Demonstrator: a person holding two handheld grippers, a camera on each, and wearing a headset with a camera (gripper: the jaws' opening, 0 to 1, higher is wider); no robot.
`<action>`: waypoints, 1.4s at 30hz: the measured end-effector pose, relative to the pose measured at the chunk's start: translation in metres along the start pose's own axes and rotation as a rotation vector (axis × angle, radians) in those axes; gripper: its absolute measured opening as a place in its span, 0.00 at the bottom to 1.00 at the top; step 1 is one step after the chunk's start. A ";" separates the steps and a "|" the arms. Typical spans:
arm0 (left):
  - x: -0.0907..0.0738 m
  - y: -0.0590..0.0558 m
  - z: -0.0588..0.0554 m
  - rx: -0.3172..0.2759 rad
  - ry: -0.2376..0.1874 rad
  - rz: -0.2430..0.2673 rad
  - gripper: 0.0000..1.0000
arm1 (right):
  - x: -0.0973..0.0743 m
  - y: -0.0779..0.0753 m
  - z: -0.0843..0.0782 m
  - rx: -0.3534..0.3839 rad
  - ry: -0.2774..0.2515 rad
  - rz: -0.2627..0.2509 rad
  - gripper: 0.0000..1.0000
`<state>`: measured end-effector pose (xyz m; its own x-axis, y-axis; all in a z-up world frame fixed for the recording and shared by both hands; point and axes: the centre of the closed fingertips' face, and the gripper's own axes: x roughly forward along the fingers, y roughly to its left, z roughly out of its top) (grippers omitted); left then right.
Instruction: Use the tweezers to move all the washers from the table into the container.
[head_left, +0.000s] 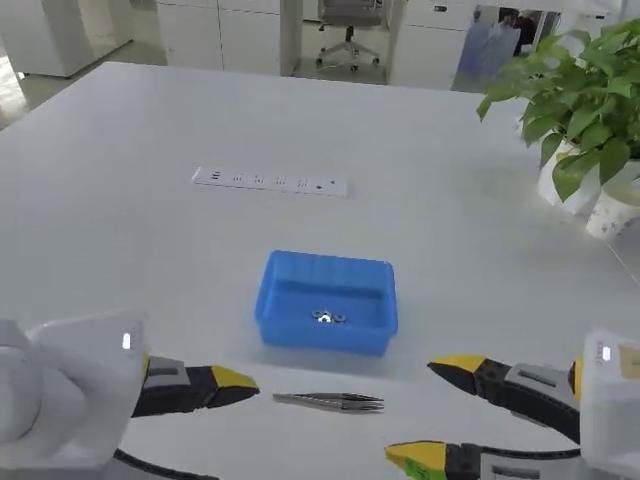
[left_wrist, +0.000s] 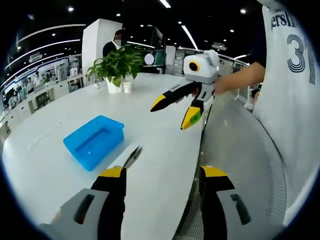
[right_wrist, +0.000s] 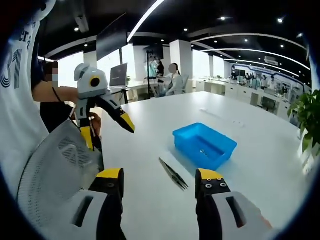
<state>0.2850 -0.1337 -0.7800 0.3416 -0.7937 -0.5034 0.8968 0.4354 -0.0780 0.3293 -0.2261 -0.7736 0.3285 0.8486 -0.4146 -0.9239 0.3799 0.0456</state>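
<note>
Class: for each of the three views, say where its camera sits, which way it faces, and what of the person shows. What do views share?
Head view: on the headset, looking down at blue container, tweezers, left gripper and right gripper.
Left gripper view: between its open jaws, faces across the table to the right gripper; arm and jersey show.
Right gripper view: opposite way, toward the left gripper; jersey shows.
Shared: blue container and tweezers, in all three.

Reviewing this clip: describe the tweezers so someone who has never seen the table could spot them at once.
Start at the large white table and find the blue container near its front edge. In front of the container, on the person's side, the tweezers lie flat. They are the one long thin grey metal piece, unlike the white power strip beyond the container.
</note>
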 end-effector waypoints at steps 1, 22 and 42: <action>-0.001 -0.002 -0.001 0.000 -0.001 0.003 0.66 | -0.001 0.004 -0.001 -0.006 0.002 0.003 0.59; -0.036 0.008 0.041 0.063 -0.132 0.140 0.78 | -0.006 0.026 0.024 -0.051 -0.052 0.041 0.71; -0.036 0.003 0.028 0.005 -0.124 0.142 0.91 | -0.013 0.025 0.006 -0.017 0.004 0.026 0.75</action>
<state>0.2833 -0.1162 -0.7379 0.4962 -0.7710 -0.3991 0.8386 0.5447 -0.0096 0.3030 -0.2251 -0.7614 0.3039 0.8565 -0.4172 -0.9352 0.3518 0.0411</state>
